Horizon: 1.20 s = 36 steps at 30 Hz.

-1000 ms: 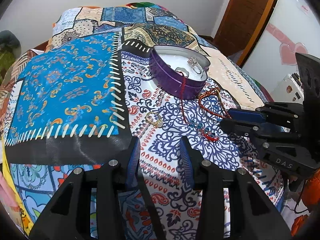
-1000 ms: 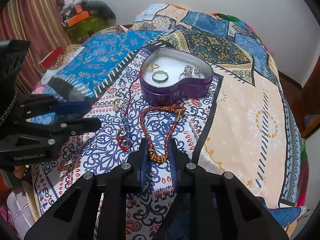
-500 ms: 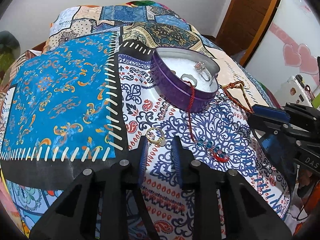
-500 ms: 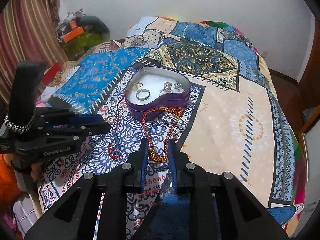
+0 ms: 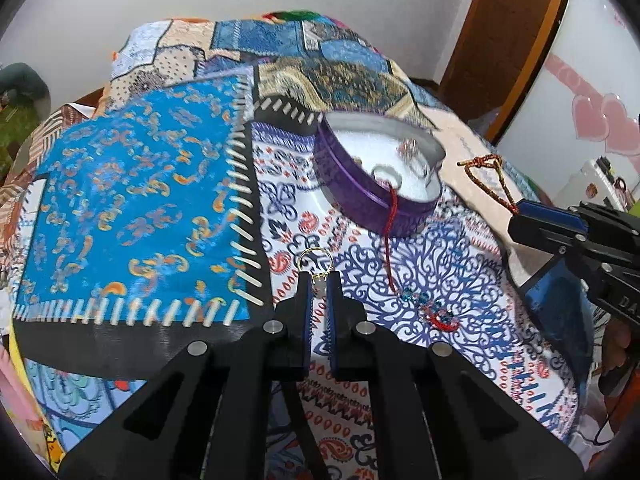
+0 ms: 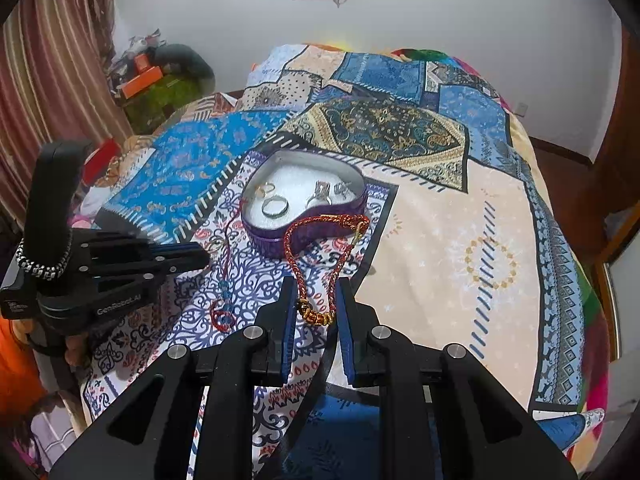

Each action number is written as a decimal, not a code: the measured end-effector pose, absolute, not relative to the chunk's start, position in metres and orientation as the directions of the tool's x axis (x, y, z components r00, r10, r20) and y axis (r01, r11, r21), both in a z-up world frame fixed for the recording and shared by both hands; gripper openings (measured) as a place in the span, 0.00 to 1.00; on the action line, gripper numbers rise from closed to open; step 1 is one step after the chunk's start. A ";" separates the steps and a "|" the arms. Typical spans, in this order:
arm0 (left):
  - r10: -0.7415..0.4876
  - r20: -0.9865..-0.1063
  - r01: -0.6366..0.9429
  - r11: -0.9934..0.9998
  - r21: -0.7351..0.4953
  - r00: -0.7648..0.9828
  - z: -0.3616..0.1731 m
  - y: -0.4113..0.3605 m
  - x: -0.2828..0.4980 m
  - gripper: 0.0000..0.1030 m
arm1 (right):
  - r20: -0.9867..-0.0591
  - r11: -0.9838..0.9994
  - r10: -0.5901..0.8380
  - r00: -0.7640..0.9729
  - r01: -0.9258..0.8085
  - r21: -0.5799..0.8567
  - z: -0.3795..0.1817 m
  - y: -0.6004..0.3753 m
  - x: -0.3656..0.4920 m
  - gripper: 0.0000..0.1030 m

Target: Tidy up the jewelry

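Left tool (image 5: 319,280): fingers drawn close together, pinching the near edge of a thin gold ring (image 5: 315,261); the ring stands up past the fingertips over the white-and-blue patterned part of the bedspread (image 5: 132,208).
Right tool (image 6: 316,292): fingers set moderately apart, straddling the gold-clasp end of a red braided bracelet (image 6: 320,240); whether the pads touch it cannot be told.
Red braided bracelet: its loop runs from between the right tool's fingers up to the wall of the heart-shaped purple tin (image 6: 276,240), its far end draped against the tin.
Tin: open, on the bed, ahead and to the right of the left tool, straight ahead of the right tool.
Beaded string (image 5: 430,308): a thin red cord hangs over the tin's rim and trails to a blue-and-red beaded end on the bedspread, between the two tools.
Right wrist view only: the tin's white floor with a silver band (image 6: 275,207), a small gold ring and two stone-set rings.
Left wrist view only: the gold ring in the grip; the tin's contents are blurred.
Open room: the beige bedspread panel right of the tin lies bare; the bed's edge drops off near both tools.
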<state>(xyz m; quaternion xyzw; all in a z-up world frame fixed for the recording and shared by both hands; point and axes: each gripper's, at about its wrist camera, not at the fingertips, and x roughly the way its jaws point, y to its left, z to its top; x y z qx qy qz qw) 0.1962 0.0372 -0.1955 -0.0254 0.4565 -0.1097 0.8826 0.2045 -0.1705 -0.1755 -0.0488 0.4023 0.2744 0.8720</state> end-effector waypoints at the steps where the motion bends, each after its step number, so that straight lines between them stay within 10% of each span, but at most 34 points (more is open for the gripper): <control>1: -0.218 -0.793 0.167 0.975 -0.148 0.569 -0.191 0.039 0.195 0.05 | -0.725 0.845 0.439 0.531 -0.517 0.133 -0.174 -0.171 0.205 0.17; 36: -0.275 -0.666 0.227 0.961 -0.159 0.693 -0.123 0.024 0.230 0.05 | -0.642 0.827 0.491 0.589 -0.547 0.131 -0.141 -0.136 0.247 0.17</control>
